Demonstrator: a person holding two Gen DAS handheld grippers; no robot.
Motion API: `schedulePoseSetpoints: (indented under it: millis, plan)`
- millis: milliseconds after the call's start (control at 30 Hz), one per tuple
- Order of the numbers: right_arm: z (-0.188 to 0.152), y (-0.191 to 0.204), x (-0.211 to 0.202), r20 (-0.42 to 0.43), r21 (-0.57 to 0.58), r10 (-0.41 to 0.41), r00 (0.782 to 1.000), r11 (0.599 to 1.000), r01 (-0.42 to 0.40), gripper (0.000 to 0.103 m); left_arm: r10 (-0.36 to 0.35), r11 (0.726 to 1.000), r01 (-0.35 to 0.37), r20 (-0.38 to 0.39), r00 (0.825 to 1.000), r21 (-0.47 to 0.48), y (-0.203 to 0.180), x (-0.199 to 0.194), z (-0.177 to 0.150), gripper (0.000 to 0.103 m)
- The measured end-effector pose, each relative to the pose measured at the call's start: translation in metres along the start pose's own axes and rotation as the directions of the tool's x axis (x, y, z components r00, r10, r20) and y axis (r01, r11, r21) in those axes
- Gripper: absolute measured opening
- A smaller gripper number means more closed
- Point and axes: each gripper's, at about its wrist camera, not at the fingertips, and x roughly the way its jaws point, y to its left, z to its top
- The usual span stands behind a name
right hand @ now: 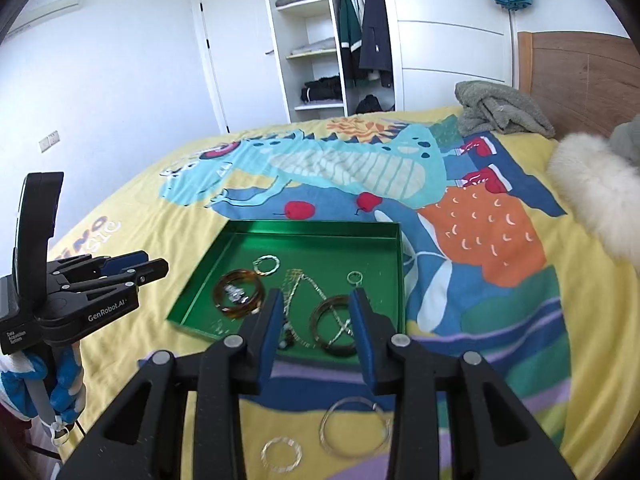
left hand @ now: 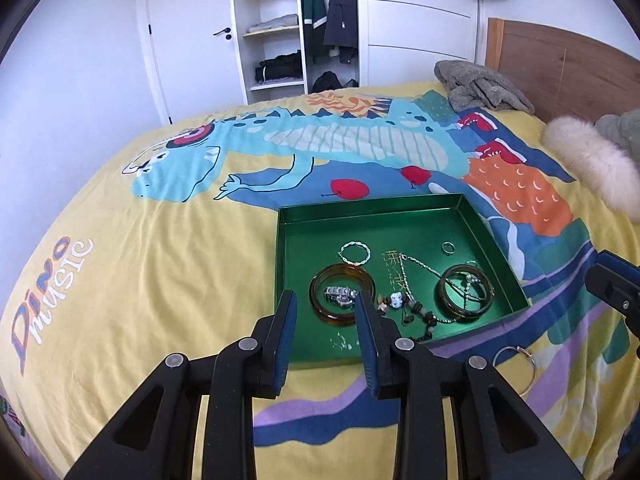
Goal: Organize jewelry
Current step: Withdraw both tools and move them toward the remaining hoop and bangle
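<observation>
Right wrist view: most jewelry lies in the tray [right hand: 394, 280]; two rings [right hand: 356, 426] wait at bottom; both grippers [right hand: 314, 308] released.

Both wrist views above green tray [left hand: 496, 240]

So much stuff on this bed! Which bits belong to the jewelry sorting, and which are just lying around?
Part of the job:
- shallow green metal tray
- amber plastic bangle in the tray
- dark green bangle in the tray
- large silver hoop on the bedspread
- small twisted silver ring on the bedspread

Lying about:
- crumpled grey towel
- fluffy white fur trim
</observation>
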Motion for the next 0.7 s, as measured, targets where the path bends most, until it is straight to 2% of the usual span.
schedulePoseSetpoints:
  millis: [133, 333, 467, 700]
  plan:
    - [-0.021, 0.009, -0.042, 0.016, 0.008, 0.005, 1.000, 1.000, -0.005, 0.033, -0.011, 1.000, 0.011, 0.027, 1.000, -0.011, -0.001, -0.041, -0.023, 0.030]
    - [-0.053, 0.015, -0.089, 0.019, 0.030, 0.008, 1.000, 1.000, -0.009, 0.033, -0.019, 0.999, 0.020, 0.026, 0.999, -0.030, -0.002, -0.084, -0.056, 0.030]
    - [-0.068, 0.016, -0.111, 0.016, 0.025, 0.005, 1.000, 1.000, -0.006, 0.033, -0.006, 0.999, 0.007, 0.026, 1.000, -0.053, 0.000, -0.105, -0.073, 0.039]
    - [-0.090, 0.022, -0.138, 0.017, 0.006, 0.034, 0.999, 0.999, -0.035, 0.033, 0.025, 0.997, -0.023, 0.030, 0.999, -0.077, -0.004, -0.132, -0.100, 0.043]
